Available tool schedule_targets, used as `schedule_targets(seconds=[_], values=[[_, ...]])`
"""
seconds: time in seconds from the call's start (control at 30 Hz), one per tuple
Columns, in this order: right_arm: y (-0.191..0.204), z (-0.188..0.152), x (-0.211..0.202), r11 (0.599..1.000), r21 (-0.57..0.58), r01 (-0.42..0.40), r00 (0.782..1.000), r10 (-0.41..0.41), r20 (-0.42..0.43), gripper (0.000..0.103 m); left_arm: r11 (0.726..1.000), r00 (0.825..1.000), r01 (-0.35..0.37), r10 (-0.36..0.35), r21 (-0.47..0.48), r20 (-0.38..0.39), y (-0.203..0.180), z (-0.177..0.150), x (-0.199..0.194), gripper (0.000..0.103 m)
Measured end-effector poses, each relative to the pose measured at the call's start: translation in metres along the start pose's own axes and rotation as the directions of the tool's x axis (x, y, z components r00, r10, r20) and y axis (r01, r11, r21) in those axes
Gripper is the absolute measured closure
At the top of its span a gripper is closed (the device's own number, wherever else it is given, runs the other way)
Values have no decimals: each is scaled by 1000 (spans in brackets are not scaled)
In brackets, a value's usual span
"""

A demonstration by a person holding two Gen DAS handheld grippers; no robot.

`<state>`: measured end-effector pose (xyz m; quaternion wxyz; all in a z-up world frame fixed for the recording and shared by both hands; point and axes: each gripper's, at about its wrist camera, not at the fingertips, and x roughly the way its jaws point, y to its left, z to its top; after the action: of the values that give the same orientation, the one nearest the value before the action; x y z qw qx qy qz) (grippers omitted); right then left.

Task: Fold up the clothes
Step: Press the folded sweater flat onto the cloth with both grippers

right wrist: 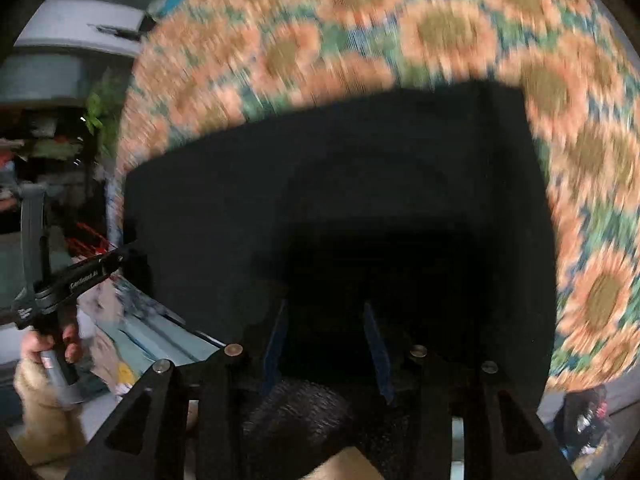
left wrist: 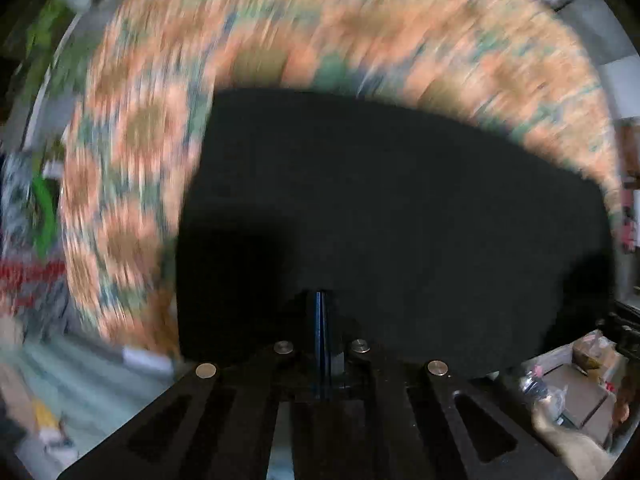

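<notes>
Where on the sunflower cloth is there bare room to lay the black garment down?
The sunflower cloth is bare beyond the black garment's far edge and along its right side in the right wrist view. The left wrist view shows a bare band on its left. The table's left edge borders blurred clutter.

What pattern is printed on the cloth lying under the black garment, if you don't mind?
Orange sunflowers on a green ground cover the cloth; clearest in the right wrist view.
</notes>
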<state>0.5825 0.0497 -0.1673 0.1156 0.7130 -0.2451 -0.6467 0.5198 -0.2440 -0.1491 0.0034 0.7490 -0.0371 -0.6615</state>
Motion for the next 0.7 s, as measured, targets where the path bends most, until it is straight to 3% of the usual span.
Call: schedule_targets(seconds=[0.07, 0.13, 0.27, 0.37, 0.43, 0.6, 0.7], values=[[-1, -2, 6, 1000, 15, 0, 1000, 1, -20, 62, 994, 998, 61, -60, -91, 11, 15, -5, 2, 100], [8, -7, -3, 1000, -26, 3, 1000, -3, -19, 59, 990, 999, 40, -43, -138, -20, 21, -6, -3, 100], [24, -16, -10, 991, -132, -10, 1000, 8, -10, 42, 994, 999, 31, -30, -109, 13, 20, -10, -5, 100], [12, -7, 15, 995, -65, 70, 996, -74, -54, 56, 988, 999, 42, -44, -147, -8, 26, -7, 6, 100], [17, -5, 8, 995, -57, 80, 995, -83, -52, 50, 989, 999, 40, -41, -142, -5, 26, -6, -3, 100], [29, -12, -56, 993, -21, 112, 982, -107, 154, 31, 999, 997, 43, -42, -7, 68, 12, -9, -49, 99], [34, -23, -87, 994, 32, 101, 961, -106, 255, 22, 996, 993, -13, 2, 92, 119, 5, -14, -78, 95]])
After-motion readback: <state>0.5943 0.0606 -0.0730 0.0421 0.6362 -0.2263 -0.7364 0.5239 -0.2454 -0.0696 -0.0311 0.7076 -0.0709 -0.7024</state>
